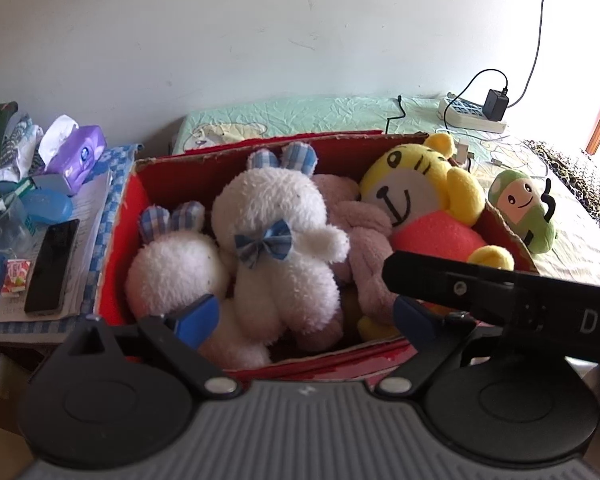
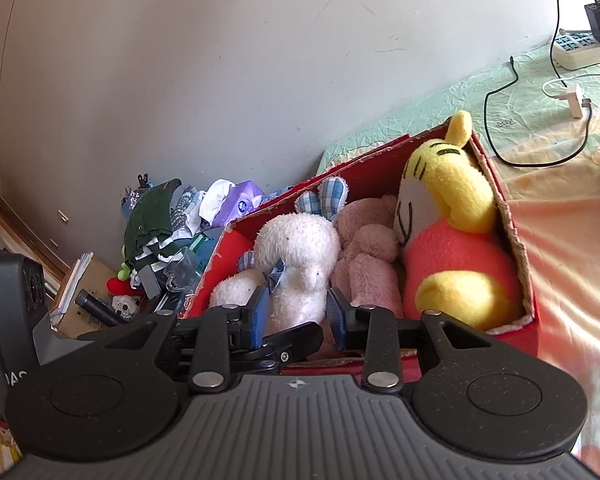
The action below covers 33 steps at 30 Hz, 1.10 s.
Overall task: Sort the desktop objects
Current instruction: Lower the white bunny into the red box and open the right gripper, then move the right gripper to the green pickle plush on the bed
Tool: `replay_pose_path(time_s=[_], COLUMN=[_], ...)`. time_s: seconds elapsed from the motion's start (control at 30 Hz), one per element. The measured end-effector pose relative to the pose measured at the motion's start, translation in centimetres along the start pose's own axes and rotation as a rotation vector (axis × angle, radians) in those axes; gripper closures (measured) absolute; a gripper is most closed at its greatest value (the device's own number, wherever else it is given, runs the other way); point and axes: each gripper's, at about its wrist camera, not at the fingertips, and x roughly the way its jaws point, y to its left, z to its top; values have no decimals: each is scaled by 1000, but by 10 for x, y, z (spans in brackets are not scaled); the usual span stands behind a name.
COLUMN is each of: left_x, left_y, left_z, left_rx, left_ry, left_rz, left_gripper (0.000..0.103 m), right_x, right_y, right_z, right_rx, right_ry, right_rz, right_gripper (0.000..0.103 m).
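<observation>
Red cardboard box (image 1: 118, 240), open-topped, on a bed with a pale green sheet (image 1: 300, 114); holds four soft toys packed side by side.

Contents, left to right in the left wrist view:
- small white plush rabbit (image 1: 176, 268), blue checked ears, against the left wall of the box
- large white plush rabbit (image 1: 276, 232), blue checked bow at the neck, leaning over the small one
- pink plush toy (image 1: 364, 224), wedged between the large rabbit and the tiger
- yellow tiger plush (image 1: 416, 192) in an orange-red top, against the right wall, one ear above the rim

Outside the box: green plush figure (image 1: 524, 208) with a smiling face, on the bed just beside the right wall.

Left gripper (image 1: 306, 316): jaws spread wide above the near part of the box, blue pads either side of the large rabbit's lower body, not pressing it; nothing grasped.

Right gripper (image 2: 296, 312): jaws partly apart near the front rim, the large rabbit seen between the pads; contact seems absent, though the angle is poor. Its black body crosses the right of the left wrist view.

Surroundings: white power strip (image 1: 472, 114) with a black adapter (image 1: 496, 104) and cables at the head of the bed; to the left of the box, a purple tissue pack (image 1: 80, 152), a black phone (image 1: 52, 266) on papers, and a heap of clothes (image 2: 160, 216)
</observation>
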Motion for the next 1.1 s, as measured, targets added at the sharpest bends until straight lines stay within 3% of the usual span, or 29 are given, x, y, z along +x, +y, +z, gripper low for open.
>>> replay_pose_path(time_s=[0.3,0.73,1.1], left_x=[-19,-27,-23], left_y=[-14,-52,-101], left_z=[-1,-2,-15], left_rx=[6,55,48], left_ry=[-23,-13,60], left_rz=[5,-56,-90], left_gripper=[8,8,8], right_x=[-21,-57,-80], right_y=[-1,-14,-54], right_z=[-6,-11,-5], right_rx=[12,58,74], right_ry=[-48,-103,-37], right_rz=[-2,18,57], right_gripper=[66,66,61])
